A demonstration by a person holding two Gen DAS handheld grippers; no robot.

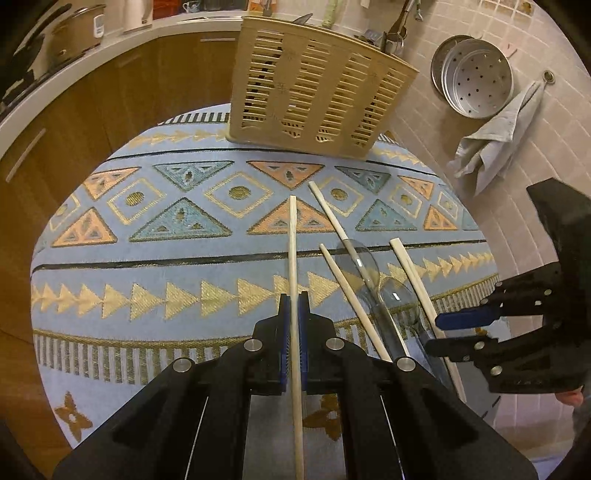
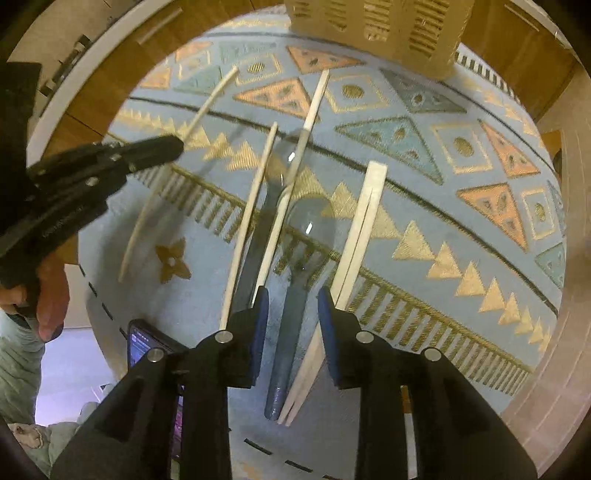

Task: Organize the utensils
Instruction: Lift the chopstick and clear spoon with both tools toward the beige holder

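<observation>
My left gripper (image 1: 294, 295) is shut on a pale wooden chopstick (image 1: 293, 240), lifted a little above the blue patterned tablecloth (image 1: 147, 266). Three loose chopsticks (image 1: 332, 218) and two clear plastic spoons (image 1: 364, 262) lie to its right. My right gripper (image 2: 293, 299) points down at the table, open, with a clear spoon's handle (image 2: 288, 332) lying between its jaws, untouched. A pair of chopsticks (image 2: 365, 221) runs under its right finger. In the right wrist view the left gripper (image 2: 155, 149) holds its chopstick (image 2: 207, 107) at the left. A beige slotted utensil basket (image 1: 317, 88) stands at the table's far edge.
A phone (image 2: 144, 343) lies at the table's near edge. On the tiled wall hang a perforated metal tray (image 1: 476, 79) and a grey towel (image 1: 495, 136). A pot (image 1: 79, 31) stands on the counter beyond the wooden cabinets. A person's hand (image 2: 48, 295) holds the left gripper.
</observation>
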